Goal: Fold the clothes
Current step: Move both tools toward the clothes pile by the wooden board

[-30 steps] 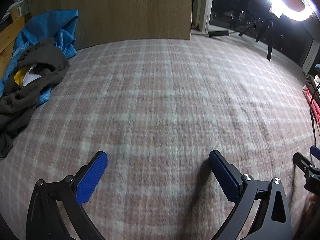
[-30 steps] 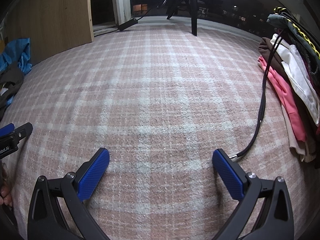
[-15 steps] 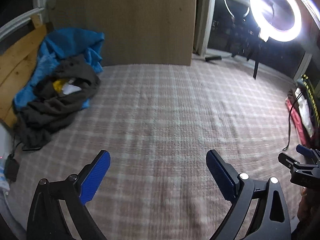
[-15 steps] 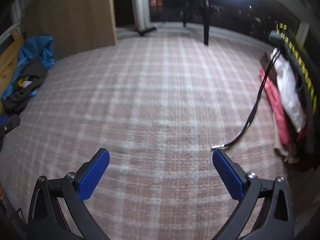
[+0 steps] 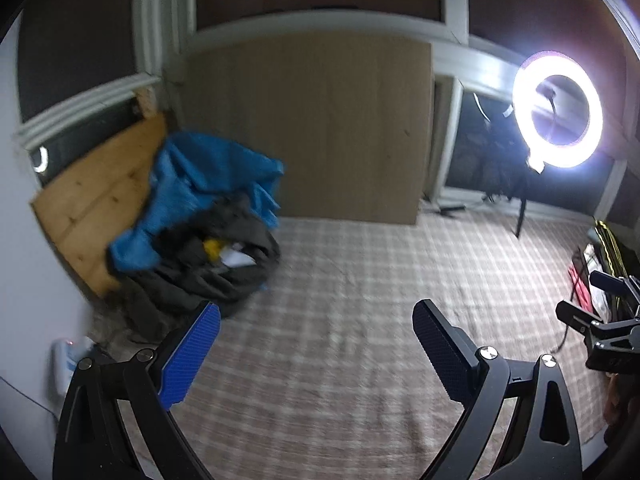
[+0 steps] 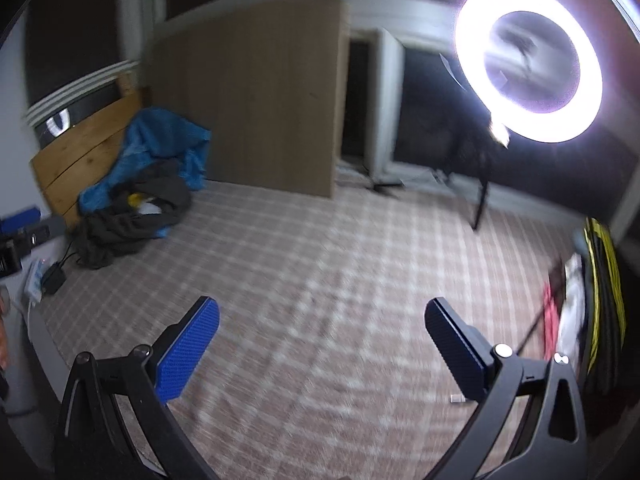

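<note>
A heap of clothes, blue cloth over dark grey garments, lies at the far left of the pink plaid blanket; it also shows in the right wrist view. A second pile of pink, white and dark clothes lies along the right edge. My left gripper is open and empty, high above the blanket. My right gripper is open and empty too. The right gripper's tips show at the right of the left wrist view.
A bright ring light on a stand stands at the back right. A brown board leans at the back, a wooden headboard at the left. A black cable runs by the right pile. A charger lies at the left.
Both grippers have lifted and tilted up away from the blanket; the views now take in the room, ring light and both piles. Both stay open and empty.
</note>
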`<state>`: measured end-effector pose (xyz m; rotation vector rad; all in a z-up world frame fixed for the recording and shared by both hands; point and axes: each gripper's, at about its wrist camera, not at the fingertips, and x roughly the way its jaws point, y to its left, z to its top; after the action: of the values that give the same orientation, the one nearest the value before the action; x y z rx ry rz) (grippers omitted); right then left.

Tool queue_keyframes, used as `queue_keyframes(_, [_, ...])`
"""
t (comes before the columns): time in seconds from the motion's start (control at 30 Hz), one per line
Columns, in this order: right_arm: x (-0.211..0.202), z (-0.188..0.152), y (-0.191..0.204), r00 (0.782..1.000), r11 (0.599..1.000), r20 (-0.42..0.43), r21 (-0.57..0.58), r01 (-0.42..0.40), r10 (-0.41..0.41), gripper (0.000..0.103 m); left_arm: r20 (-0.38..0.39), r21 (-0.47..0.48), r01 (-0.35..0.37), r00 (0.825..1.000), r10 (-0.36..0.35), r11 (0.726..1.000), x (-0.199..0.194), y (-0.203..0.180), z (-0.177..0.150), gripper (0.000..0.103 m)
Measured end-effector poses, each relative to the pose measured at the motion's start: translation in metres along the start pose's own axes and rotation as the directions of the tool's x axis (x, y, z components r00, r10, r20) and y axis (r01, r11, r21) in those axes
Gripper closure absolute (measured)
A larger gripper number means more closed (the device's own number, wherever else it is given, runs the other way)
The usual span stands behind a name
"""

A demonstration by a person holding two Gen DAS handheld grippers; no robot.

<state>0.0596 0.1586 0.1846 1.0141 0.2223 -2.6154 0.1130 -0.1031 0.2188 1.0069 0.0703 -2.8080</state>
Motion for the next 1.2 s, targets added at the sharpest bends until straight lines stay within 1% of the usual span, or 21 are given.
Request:
queue_keyframes(0.2, [-0.006, 0.031, 0.047, 0.996, 0.991, 0.059, -0.118, -0.059, 0.067, 0.000, 0.055, -0.059, -0.077, 0.995, 0.080, 0.995, -0.031, 0.036, 0.007, 0.005])
queue_keyframes(0.33, [-0.008, 0.046, 0.071, 0.993, 0.983, 0.073, -0.166, -0.082, 0.095, 0.000, 0.067, -0.093, -0.127, 0.989, 0.133, 0.988, -0.045, 0.058, 0.007, 0.004])
queue_keyframes(0.47, [-0.012, 0.058, 0.094, 0.989, 0.974, 0.093, -0.204, -0.098, 0.119, 0.000, 0.076, -0.120, -0.155, 0.983, 0.165, 0.981, -0.056, 0.081, 0.006, 0.003])
queue_keyframes(0.6, [-0.010, 0.067, 0.114, 0.986, 0.970, 0.104, -0.219, -0.104, 0.129, 0.000, 0.078, -0.136, -0.170, 0.980, 0.182, 0.976, -0.057, 0.105, 0.004, 0.003])
queue_keyframes(0.73, [-0.001, 0.075, 0.134, 0.985, 0.969, 0.111, -0.221, -0.107, 0.134, 0.000, 0.073, -0.148, -0.181, 0.978, 0.194, 0.972, -0.050, 0.136, 0.004, 0.003])
queue_keyframes(0.93, [0.024, 0.092, 0.162, 0.980, 0.972, 0.110, -0.187, -0.143, 0.165, 0.000, 0.046, -0.198, -0.207, 0.974, 0.220, 0.958, -0.035, 0.198, 0.004, 0.002])
queue_keyframes(1.03, [0.046, 0.101, 0.177, 0.981, 0.974, 0.085, -0.165, -0.157, 0.173, 0.000, 0.021, -0.226, -0.227, 0.971, 0.237, 0.947, -0.020, 0.233, 0.002, 0.002])
queue_keyframes(1.13, [0.077, 0.112, 0.197, 0.979, 0.972, 0.070, -0.150, -0.180, 0.192, 0.000, -0.027, -0.234, -0.210, 0.977, 0.210, 0.949, 0.006, 0.258, -0.001, 0.002])
queue_keyframes(1.2, [0.103, 0.118, 0.212, 0.977, 0.971, 0.065, -0.141, -0.191, 0.202, 0.000, -0.060, -0.227, -0.199, 0.980, 0.190, 0.953, 0.031, 0.266, -0.005, 0.001])
